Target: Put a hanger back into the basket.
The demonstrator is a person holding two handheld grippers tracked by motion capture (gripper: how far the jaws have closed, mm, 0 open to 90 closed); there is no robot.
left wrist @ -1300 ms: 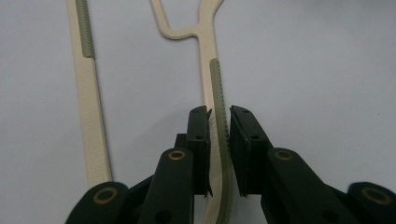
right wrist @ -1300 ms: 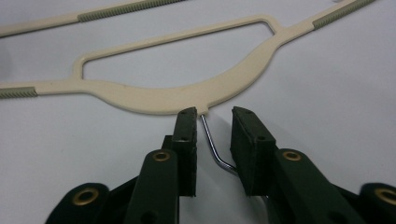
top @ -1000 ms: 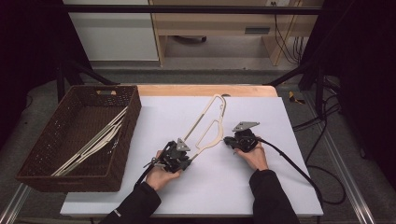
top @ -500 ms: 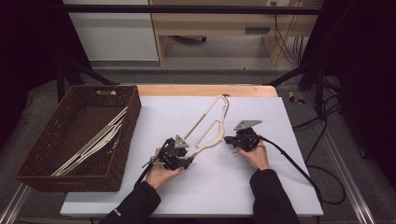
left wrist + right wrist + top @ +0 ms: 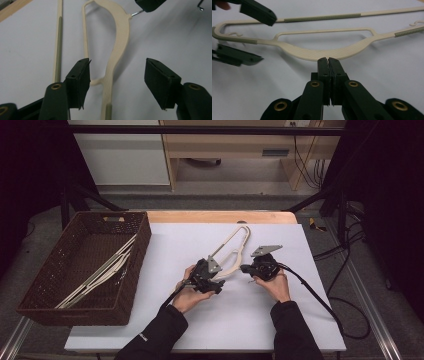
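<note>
- Cream hanger point(image 5: 232, 251) lies on the white table point(image 5: 165, 245), between the two grippers, right of the brown basket point(image 5: 131, 270).
- Right gripper point(image 5: 328, 60): jaws pressed together at the hanger's neck, clamped on its metal hook stem.
- Left gripper point(image 5: 117, 75): jaws have just been opening; they stand apart, the hanger's arm between them, pads clear of it.
- Basket holds more cream hangers point(image 5: 100, 272).

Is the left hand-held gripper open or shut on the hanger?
Open. The left hand-held gripper has just been opening; its jaws stand apart either side of the cream hanger, pads clear of it.
</note>
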